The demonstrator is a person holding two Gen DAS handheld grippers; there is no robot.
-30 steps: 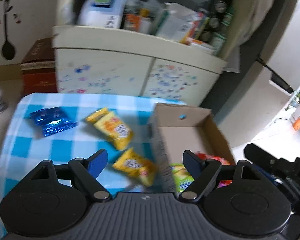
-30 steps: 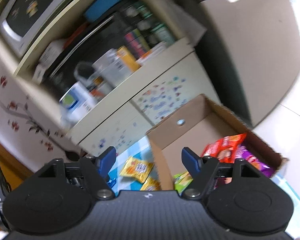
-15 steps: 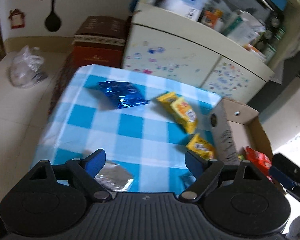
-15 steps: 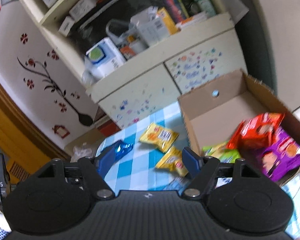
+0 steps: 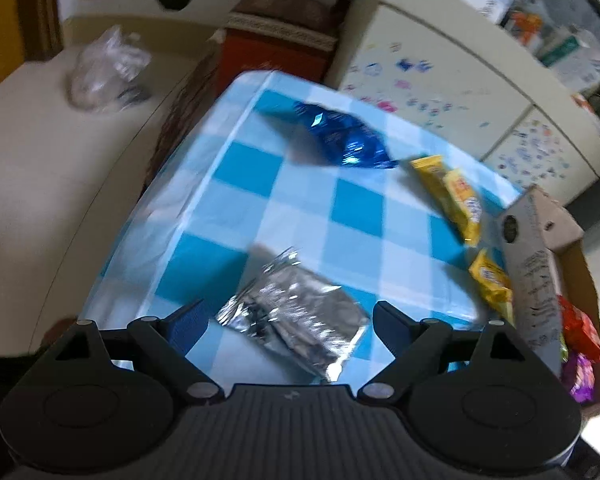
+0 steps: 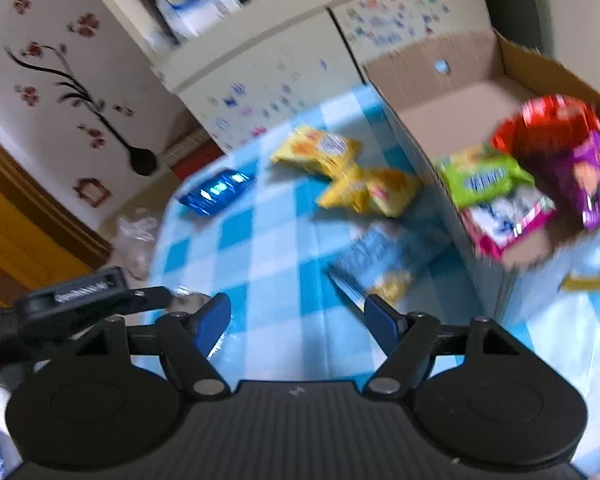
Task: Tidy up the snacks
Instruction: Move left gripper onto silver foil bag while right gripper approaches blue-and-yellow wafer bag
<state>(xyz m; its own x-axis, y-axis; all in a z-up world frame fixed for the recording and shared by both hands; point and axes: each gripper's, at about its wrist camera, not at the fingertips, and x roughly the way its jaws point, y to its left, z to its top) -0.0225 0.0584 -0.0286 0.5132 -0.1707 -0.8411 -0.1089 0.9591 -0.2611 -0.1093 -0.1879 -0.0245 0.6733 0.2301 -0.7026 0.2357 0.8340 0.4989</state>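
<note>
A blue-checked table (image 5: pixel 260 208) holds loose snacks. In the left wrist view a silver foil packet (image 5: pixel 296 320) lies flat between the fingers of my left gripper (image 5: pixel 288 308), whose wide-set jaws do not touch it. Farther off lie a shiny blue packet (image 5: pixel 344 136) and two yellow packets (image 5: pixel 460 200). My right gripper (image 6: pixel 298 304) hangs open over the cloth with nothing between its fingers. A pale blue packet (image 6: pixel 376 256) lies just beyond its right finger. The cardboard box (image 6: pixel 460 64) at the right holds green (image 6: pixel 484 176), red (image 6: pixel 544 128) and purple (image 6: pixel 596 176) packets.
A cream cabinet (image 5: pixel 440 92) with stickers stands behind the table. A red-brown box (image 5: pixel 276 40) and a clear plastic bag (image 5: pixel 104 72) sit on the floor at the left. The table's left edge (image 5: pixel 172 216) drops off close to my left gripper.
Both grippers have dropped toward the table and tilted downward. The left one swung left from the box, bringing the silver packet between its fingers, and its jaws widened slightly.
</note>
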